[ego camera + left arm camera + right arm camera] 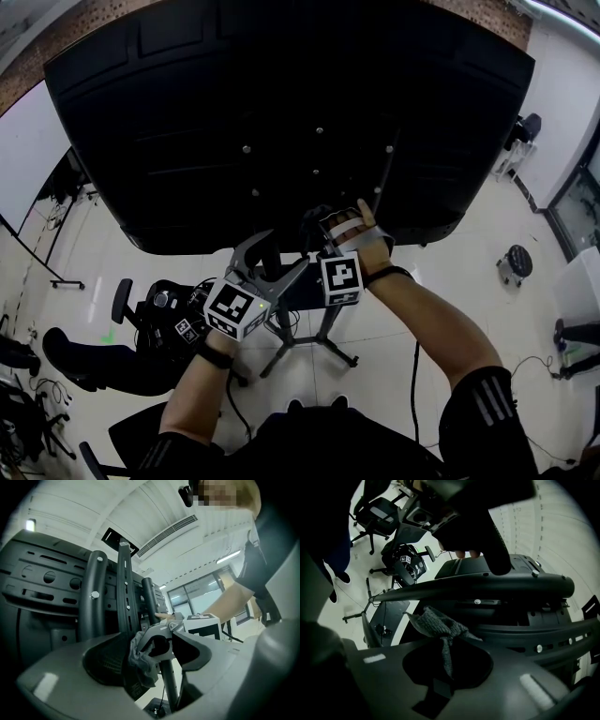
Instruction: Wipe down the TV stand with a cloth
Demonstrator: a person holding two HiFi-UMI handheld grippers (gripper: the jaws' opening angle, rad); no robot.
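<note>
TV stand bar [487,587] crosses mid-frame just past the right gripper [445,648], its jaws clamped on a grey cloth [438,625]. The left gripper [274,258] gapes wide alongside. The black TV back [281,112] looms above, blocking the view, and an office chair [377,510] sits upper left.

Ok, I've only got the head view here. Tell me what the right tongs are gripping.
Observer: The right gripper is shut on a grey cloth.
Operator: Now report the left tongs.
Observer: The left gripper is open, a black post of the stand showing between its tongs.
Operator: Say where the cloth sits.
Observer: Just under a curved black bar; contact cannot be told.
</note>
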